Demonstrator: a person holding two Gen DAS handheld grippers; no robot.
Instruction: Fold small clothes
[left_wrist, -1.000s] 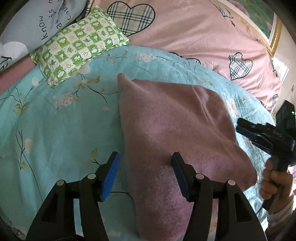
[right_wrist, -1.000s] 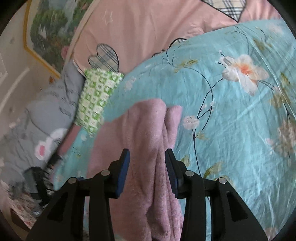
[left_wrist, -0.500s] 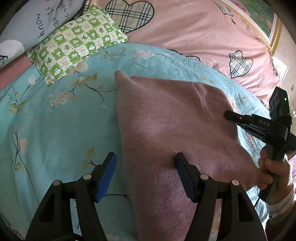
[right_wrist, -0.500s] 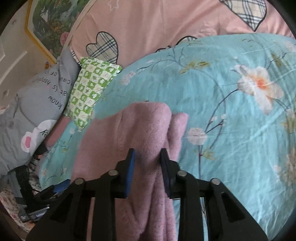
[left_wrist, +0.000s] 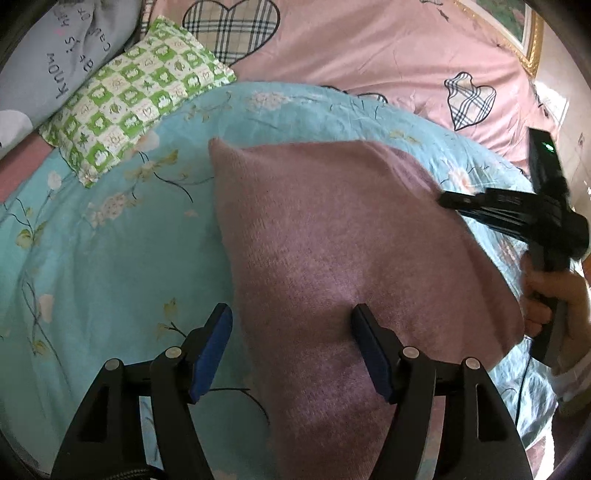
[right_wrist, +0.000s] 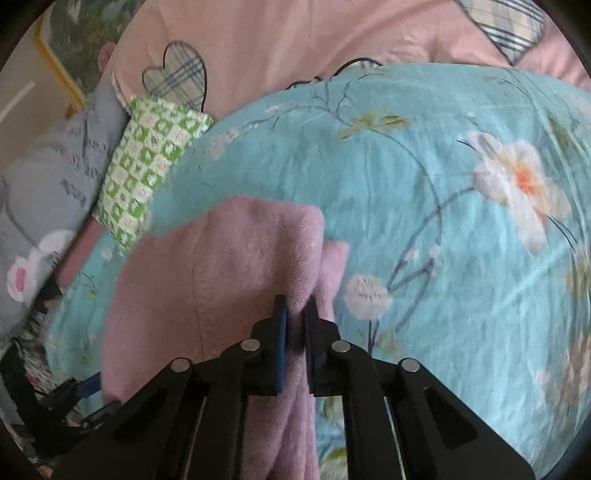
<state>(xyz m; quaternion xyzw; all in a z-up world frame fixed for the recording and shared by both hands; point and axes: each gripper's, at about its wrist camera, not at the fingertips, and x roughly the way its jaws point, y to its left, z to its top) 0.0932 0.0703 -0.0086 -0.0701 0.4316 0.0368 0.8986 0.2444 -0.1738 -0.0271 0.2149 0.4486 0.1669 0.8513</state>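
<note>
A mauve knitted garment (left_wrist: 340, 251) lies folded on the turquoise floral bedsheet (left_wrist: 110, 258). My left gripper (left_wrist: 291, 350) is open, its jaws straddling the garment's near left edge just above it. My right gripper (right_wrist: 294, 325) is shut on a raised fold of the garment (right_wrist: 236, 266) along its right edge. The right gripper also shows in the left wrist view (left_wrist: 458, 201) at the garment's right side, held by a hand.
A green checked small pillow (left_wrist: 136, 110) lies at the back left, next to a grey printed pillow (left_wrist: 62, 59). A pink quilt with plaid hearts (left_wrist: 369, 55) covers the far side. A framed picture (left_wrist: 517, 33) hangs at the back right.
My right gripper has closed from open onto the garment's right edge fold. My left gripper has stayed open and moved slightly forward over the garment.
</note>
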